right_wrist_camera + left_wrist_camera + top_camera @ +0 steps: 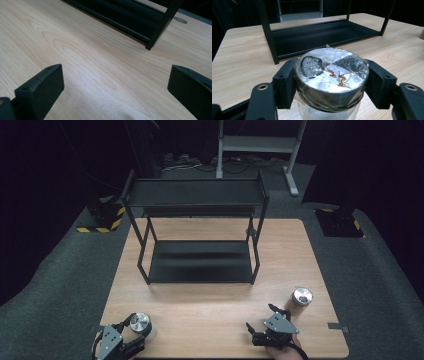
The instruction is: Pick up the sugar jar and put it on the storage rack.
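Note:
A clear glass jar with a silver foil-covered lid stands at the table's near left corner. My left gripper is shut on it, with a black pad pressed on each side just under the lid; in the high view that gripper lies at the bottom left. A second jar, brownish with a silver lid, stands at the near right. Just left of it and nearer me, my right gripper is open, its jaws wide apart over bare wood with nothing between them.
A black two-tier metal rack stands on the far half of the wooden table, both shelves bare; its lower shelf lies just beyond the held jar, and one of its posts rises ahead of the right gripper. Dark carpet surrounds the table.

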`<action>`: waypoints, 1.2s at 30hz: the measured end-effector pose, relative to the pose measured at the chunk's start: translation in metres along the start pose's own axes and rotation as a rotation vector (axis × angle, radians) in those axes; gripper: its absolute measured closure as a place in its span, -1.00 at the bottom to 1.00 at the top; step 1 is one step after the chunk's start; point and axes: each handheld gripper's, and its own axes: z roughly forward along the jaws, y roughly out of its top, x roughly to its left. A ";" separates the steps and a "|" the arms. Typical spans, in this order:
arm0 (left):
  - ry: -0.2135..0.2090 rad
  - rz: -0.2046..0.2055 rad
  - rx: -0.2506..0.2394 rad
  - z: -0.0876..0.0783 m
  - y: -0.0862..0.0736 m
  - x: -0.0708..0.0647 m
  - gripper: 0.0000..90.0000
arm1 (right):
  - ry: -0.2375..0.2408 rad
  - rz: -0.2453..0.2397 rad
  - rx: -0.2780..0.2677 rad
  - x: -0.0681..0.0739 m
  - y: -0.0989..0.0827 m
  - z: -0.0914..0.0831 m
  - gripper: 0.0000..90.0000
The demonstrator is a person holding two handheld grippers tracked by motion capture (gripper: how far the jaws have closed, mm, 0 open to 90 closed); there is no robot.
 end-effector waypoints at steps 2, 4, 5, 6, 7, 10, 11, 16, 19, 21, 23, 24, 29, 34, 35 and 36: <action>0.003 0.008 0.002 0.000 0.001 -0.001 -0.24 | 0.001 -0.001 0.000 0.000 0.000 0.000 -1.00; 0.002 0.014 -0.005 0.000 0.002 -0.002 -0.24 | 0.001 0.000 -0.001 0.000 0.000 0.000 -1.00; 0.002 0.013 -0.014 -0.001 0.002 -0.003 -0.24 | 0.001 0.002 0.000 0.000 0.000 0.000 -1.00; 0.004 0.012 -0.021 -0.001 0.002 -0.004 -0.24 | 0.001 0.003 0.000 -0.001 0.000 0.000 -1.00; 0.005 0.011 -0.027 -0.002 0.002 -0.005 -0.24 | 0.001 0.002 0.000 -0.001 0.000 0.000 -1.00; -0.007 -0.002 -0.044 -0.002 0.006 -0.007 -0.24 | 0.001 0.002 0.002 0.000 0.000 0.000 -1.00; -0.011 0.000 -0.046 -0.002 0.007 -0.007 -0.23 | 0.001 0.002 0.002 0.000 0.000 0.000 -1.00; -0.012 0.006 -0.059 -0.001 0.015 -0.011 -0.24 | 0.001 -0.003 0.005 0.000 0.001 0.000 -1.00; -0.005 0.001 -0.063 0.001 0.020 -0.014 -0.24 | -0.003 -0.002 0.011 0.000 0.002 0.001 -1.00; -0.011 0.001 -0.066 0.003 0.025 -0.013 -0.24 | -0.001 -0.003 0.014 0.000 0.003 0.002 -1.00; -0.016 0.008 -0.068 0.005 0.031 -0.013 -0.24 | -0.001 0.000 0.015 0.000 0.003 0.002 -1.00; -0.018 0.011 -0.070 0.006 0.034 -0.013 -0.24 | 0.000 0.002 0.016 0.000 0.003 0.002 -1.00; -0.037 0.021 -0.095 0.017 0.050 -0.012 -0.24 | 0.003 -0.003 0.015 -0.001 0.003 0.002 -1.00; -0.056 0.010 -0.115 0.030 0.064 -0.008 -0.24 | 0.006 -0.001 0.014 -0.001 0.003 0.002 -1.00; -0.057 0.011 -0.119 0.031 0.066 -0.008 -0.24 | 0.006 -0.001 0.013 -0.001 0.002 0.002 -1.00; -0.058 0.014 -0.123 0.034 0.070 -0.007 -0.24 | 0.007 -0.001 0.013 -0.002 0.002 0.001 -1.00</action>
